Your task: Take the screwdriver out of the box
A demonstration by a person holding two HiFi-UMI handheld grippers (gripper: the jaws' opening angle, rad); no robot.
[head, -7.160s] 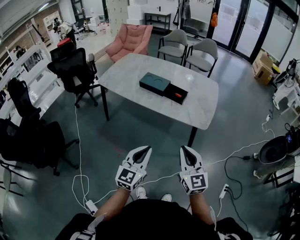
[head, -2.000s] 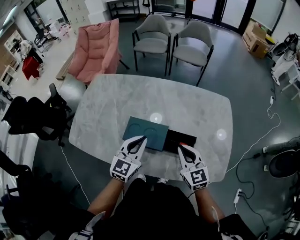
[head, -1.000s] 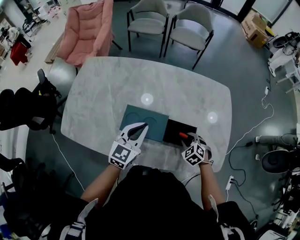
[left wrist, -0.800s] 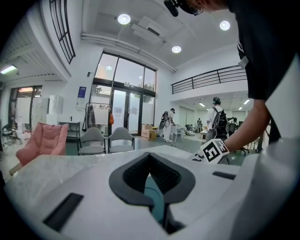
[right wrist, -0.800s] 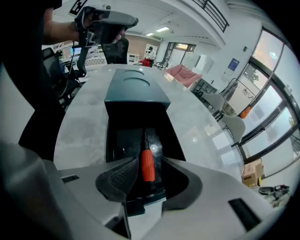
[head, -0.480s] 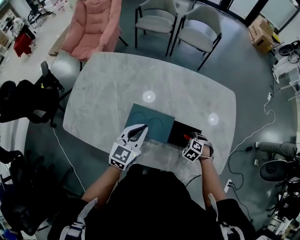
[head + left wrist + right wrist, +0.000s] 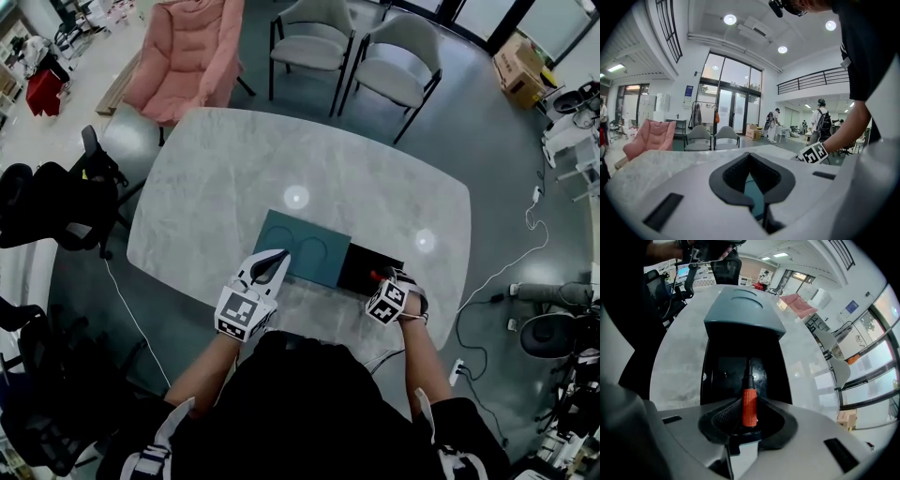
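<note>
Table (image 7: 234, 178): marble top, seen from above.
Box (image 7: 302, 246) (image 7: 740, 310): teal, with curved recesses in the flat lid. It is laid close to the table's near edge, right of the middle.
Tray (image 7: 359, 265) (image 7: 724, 373): black, drawn out of the box's right end toward the table's near right corner.
Screwdriver (image 7: 749, 408) (image 7: 376, 275): orange handle and dark shaft. It is laid in the tray, the shaft turned toward the box and the handle at the tray's outer end. From above only a speck of orange is seen beside the marker cube.
Right gripper (image 7: 750, 398) (image 7: 382, 282): pointed steeply down over the outer end of the tray. Its jaws have just been closing and are set against the orange handle on both sides, so the handle is pinched between the tips.
Lift: whether the screwdriver is raised off the tray floor cannot be told.
Left gripper (image 7: 274, 262) (image 7: 750, 156): held almost level at the near edge, its tip over the box's near left corner. The jaws are brought together at the tips and nothing is held.
Chairs (image 7: 361, 52): two grey ones are stood past the far edge.
Armchair (image 7: 187, 52): pink, past the far left corner.
</note>
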